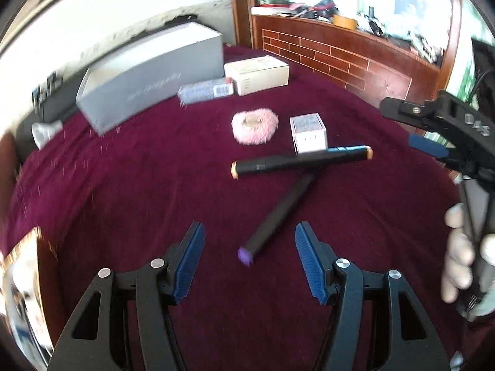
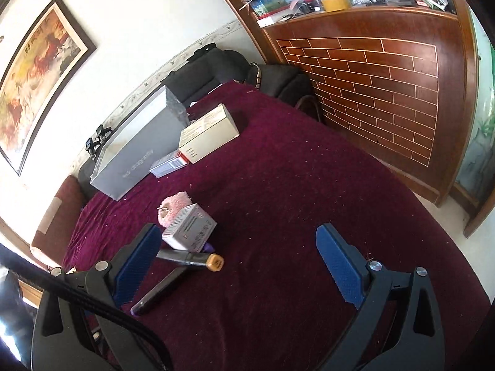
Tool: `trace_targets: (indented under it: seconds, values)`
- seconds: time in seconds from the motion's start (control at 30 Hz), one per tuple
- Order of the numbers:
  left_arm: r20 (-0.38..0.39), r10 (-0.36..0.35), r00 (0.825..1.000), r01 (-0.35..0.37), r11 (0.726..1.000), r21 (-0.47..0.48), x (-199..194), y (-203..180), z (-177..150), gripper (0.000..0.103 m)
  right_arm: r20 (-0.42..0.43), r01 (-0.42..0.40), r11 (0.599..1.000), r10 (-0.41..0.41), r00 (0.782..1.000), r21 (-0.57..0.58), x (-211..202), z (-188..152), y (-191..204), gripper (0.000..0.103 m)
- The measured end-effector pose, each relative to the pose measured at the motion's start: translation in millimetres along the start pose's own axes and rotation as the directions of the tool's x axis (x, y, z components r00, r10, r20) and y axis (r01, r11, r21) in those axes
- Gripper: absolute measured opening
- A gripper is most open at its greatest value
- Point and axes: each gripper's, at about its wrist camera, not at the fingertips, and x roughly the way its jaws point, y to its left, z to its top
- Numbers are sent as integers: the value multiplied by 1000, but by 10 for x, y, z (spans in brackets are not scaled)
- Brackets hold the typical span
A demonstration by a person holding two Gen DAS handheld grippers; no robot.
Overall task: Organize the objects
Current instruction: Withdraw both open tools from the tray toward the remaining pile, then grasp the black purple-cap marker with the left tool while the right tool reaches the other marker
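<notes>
Two black markers lie crossed on the maroon cloth: one with orange caps [image 1: 301,161] [image 2: 198,259] and one with purple caps [image 1: 278,213] [image 2: 162,290]. Behind them sit a small white cube box [image 1: 308,134] [image 2: 189,228] and a pink fluffy scrunchie [image 1: 254,125] [image 2: 173,206]. My left gripper [image 1: 250,261] is open, its jaws either side of the purple marker's near end, above the cloth. My right gripper [image 2: 239,267] is open and empty, to the right of the markers; it also shows at the right edge of the left wrist view [image 1: 433,126].
A large grey box [image 1: 148,77] [image 2: 139,151], a cream box [image 1: 256,74] [image 2: 210,133] and a small lilac carton [image 1: 205,90] [image 2: 169,164] stand at the back of the table [image 2: 294,185]. A wooden brick-pattern cabinet [image 2: 371,92] stands behind it, with a cluttered shelf on top.
</notes>
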Motion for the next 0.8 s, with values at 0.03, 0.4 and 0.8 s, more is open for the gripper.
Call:
trace_targets:
  seconds: [0.03,0.4,0.8]
  values:
    - [8,8,1000,-8,1000,30,63,-39,45,54,-4,-3,1000,3,1000,6,18,3,-30,100]
    - [-19,-93,996,94,992,82,428,-290,95,54,-17,-17,999,18,1000,46,64,16,-132,100]
    - [-53,-133,990,135,990,47,108,-209,-152,11,-69,-6,997,12,998,78,177,-14,-236,100]
